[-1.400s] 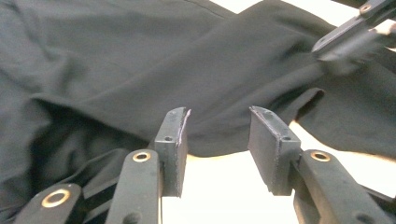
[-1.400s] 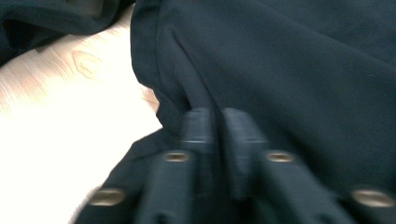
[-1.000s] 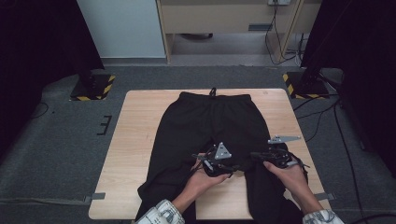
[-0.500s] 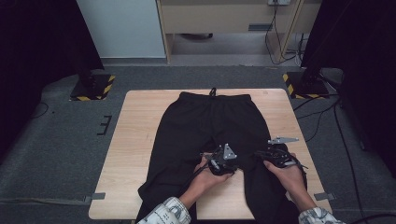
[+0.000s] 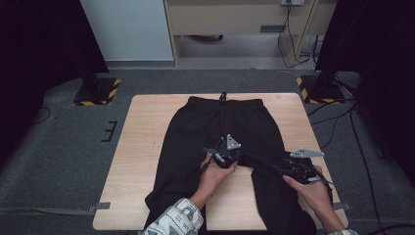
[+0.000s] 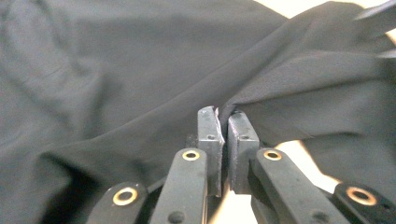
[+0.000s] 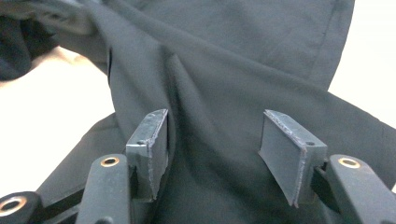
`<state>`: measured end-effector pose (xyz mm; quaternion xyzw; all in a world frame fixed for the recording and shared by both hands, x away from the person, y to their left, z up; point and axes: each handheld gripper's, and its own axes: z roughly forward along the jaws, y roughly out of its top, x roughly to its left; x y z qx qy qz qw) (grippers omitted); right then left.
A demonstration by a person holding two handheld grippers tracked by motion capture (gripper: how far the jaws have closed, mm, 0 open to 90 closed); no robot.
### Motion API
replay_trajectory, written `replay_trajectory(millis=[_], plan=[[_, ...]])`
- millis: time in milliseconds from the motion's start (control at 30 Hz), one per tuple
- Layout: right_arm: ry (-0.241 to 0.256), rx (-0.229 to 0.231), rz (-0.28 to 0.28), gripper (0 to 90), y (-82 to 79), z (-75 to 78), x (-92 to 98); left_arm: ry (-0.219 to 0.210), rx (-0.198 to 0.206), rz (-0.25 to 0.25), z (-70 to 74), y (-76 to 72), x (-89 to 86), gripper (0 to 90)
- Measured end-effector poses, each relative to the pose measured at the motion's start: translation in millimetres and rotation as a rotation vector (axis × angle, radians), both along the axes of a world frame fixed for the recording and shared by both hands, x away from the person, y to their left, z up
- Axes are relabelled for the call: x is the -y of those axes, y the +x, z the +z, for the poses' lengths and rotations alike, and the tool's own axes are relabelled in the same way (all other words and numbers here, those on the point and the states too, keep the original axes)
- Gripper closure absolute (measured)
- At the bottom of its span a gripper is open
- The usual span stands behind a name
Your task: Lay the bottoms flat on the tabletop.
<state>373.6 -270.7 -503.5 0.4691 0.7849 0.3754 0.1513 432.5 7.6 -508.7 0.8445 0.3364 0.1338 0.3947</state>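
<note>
- While black trousers [image 5: 215,132] lie flat on the table [image 5: 142,161], the left tool [image 6: 227,135] pinches a fabric fold, probably for lifting.
- Right tool [image 7: 224,144] gapes wide above the right leg, likely readying a grip.

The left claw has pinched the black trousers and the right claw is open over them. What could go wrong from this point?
1. The left claw grips only a thin fold of the trousers; a pull may slip it free.
2. The right claw stands open over the cloth, so it may close on extra layers.
3. The trouser legs hang past the table's near edge, and could drag the garment.
</note>
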Motion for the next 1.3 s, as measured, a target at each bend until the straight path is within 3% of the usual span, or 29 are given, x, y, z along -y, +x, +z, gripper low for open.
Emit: replay_trajectory(millis=[133,300,333,433,567,633,667,767,900,1000,1033,1067,1167,1300], plan=[[0.005,0.013,0.032,41.8,-4.2,-2.6,-8.0,-0.01,-0.04,0.02,-9.9,8.7,-6.7,84.4],[-0.039,-0.012,0.067,38.1,-3.1,-15.1,-19.0,0.004,-0.04,0.001,-14.8,5.8,-7.2,83.6],[-0.064,-0.02,0.084,33.6,-2.1,-22.6,-23.5,0.009,-0.039,-0.011,-15.4,2.2,-7.6,83.3],[-0.109,0.024,0.11,30.0,-6.7,-26.9,-28.1,0.005,-0.034,-0.029,-13.7,-5.3,-9.1,83.1],[-0.124,0.027,0.133,30.1,-15.4,-26.5,-28.6,-0.001,-0.027,-0.06,-9.7,-18.0,-10.5,82.8],[-0.126,0.001,0.158,30.6,-28.4,-24.6,-25.5,0.0,-0.024,-0.085,-7.2,-26.8,-11.1,82.1],[-0.136,-0.004,0.178,30.6,-35.5,-23.5,-23.7,-0.011,-0.026,-0.114,-3.9,-38.1,-12.7,81.9],[-0.148,-0.034,0.202,31.0,-49.7,-19.0,-18.5,-0.027,-0.032,-0.143,-1.2,-47.1,-14.1,81.4],[-0.091,-0.007,0.174,29.8,-55.1,-11.6,-7.1,-0.02,-0.048,-0.18,-0.1,-58.5,-16.2,81.1],[-0.033,0.043,0.077,29.6,-49.8,1.0,13.1,0.003,-0.048,-0.176,-3.8,-57.3,-15.2,80.1],[-0.033,0.043,0.077,29.6,-49.8,1.0,13.1,0.003,-0.048,-0.176,-3.8,-57.3,-15.2,79.8],[-0.041,0.05,0.012,29.7,-42.6,3.1,24.4,-0.003,-0.055,-0.164,-5.4,-54.0,-14.9,79.8],[-0.035,0.032,-0.077,31.7,-30.9,-1.1,40.3,-0.012,-0.061,-0.151,-7.8,-50.2,-15.1,79.8],[-0.026,-0.007,-0.105,30.9,-21.0,-9.9,47.4,-0.009,-0.067,-0.155,-9.1,-50.4,-14.7,79.7]])
